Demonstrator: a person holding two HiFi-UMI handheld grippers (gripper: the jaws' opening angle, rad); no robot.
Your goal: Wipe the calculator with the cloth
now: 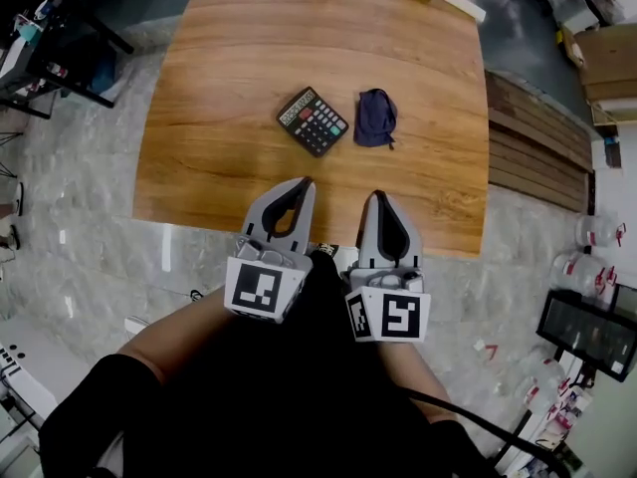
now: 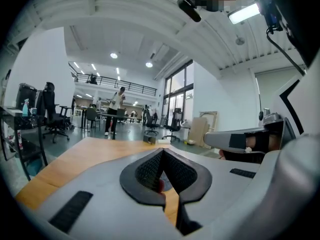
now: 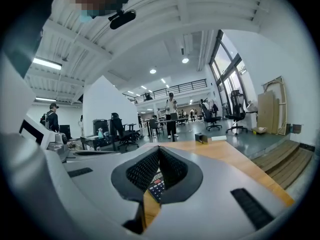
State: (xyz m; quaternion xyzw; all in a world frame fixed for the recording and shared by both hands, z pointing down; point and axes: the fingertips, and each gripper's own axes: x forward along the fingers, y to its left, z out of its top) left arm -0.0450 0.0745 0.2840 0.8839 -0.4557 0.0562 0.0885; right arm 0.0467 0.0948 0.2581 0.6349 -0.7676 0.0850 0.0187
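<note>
Black rectangular desk calculator point(image 1: 313, 120) flat on the brown wood-grain table point(image 1: 219, 182), turned diagonal. Dark blue crumpled cloth point(image 1: 375, 118) just beside it at 3 o'clock, not touching. Grey left gripper point(image 1: 302, 183) at 6 o'clock of the calculator, near the table's front edge, clenched on nothing. Grey right gripper point(image 1: 377, 197) at 6 o'clock of the cloth (likewise clenched, empty).

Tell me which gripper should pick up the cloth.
Right. The right gripper points straight at the cloth; the left gripper faces the calculator. Both are shut and empty.
</note>
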